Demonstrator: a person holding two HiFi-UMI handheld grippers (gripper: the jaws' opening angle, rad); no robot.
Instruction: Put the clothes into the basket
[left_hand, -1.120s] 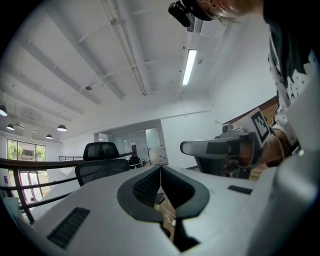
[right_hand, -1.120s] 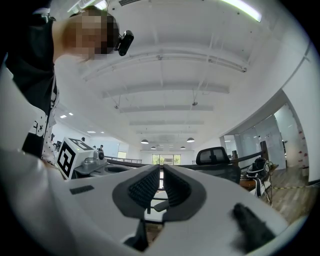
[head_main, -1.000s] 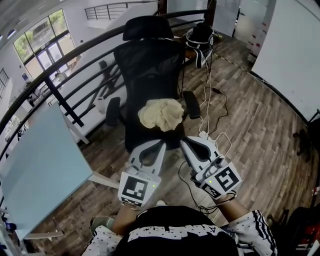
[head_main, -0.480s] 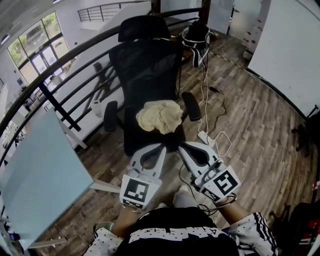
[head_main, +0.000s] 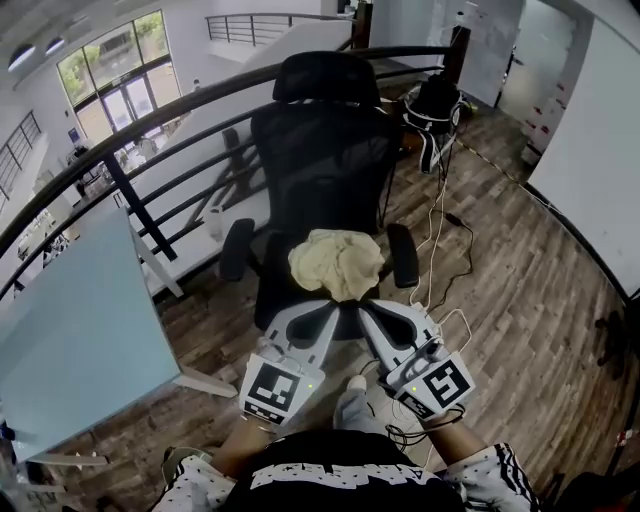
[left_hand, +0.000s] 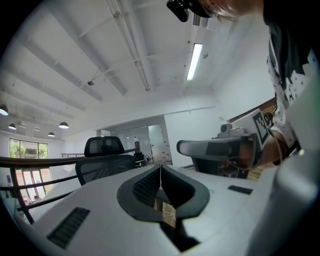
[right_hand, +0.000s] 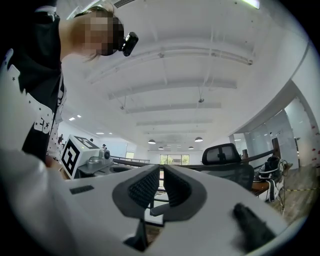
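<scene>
Head view: at the far left stands a pale blue panel (head_main: 80, 330), with a dark railing (head_main: 150, 110) running behind it. Next comes the left gripper (head_main: 320, 310), held low in front of the person and pointing at the chair; the left gripper view shows its jaws pressed together with nothing between them. Ahead, at centre, a black office chair (head_main: 330, 150) carries the clothes (head_main: 338, 263), a crumpled cream bundle lying on the seat between the armrests, just beyond both gripper tips and not touched by either. The right gripper (head_main: 370, 310) sits beside the left one, angled inward; the right gripper view shows its jaws all but closed and empty. To the right, white cables (head_main: 440, 230) trail across the wooden floor. No basket appears in any view. Assessment: the bundle looks soft, light and limp, so it is likely to sag and trail when lifted, and loose ends may catch on an armrest. A hold on a raised fold near the top of the heap, with the jaws first opened wide, seems soundest; a second hold on the opposite side would keep it gathered.
</scene>
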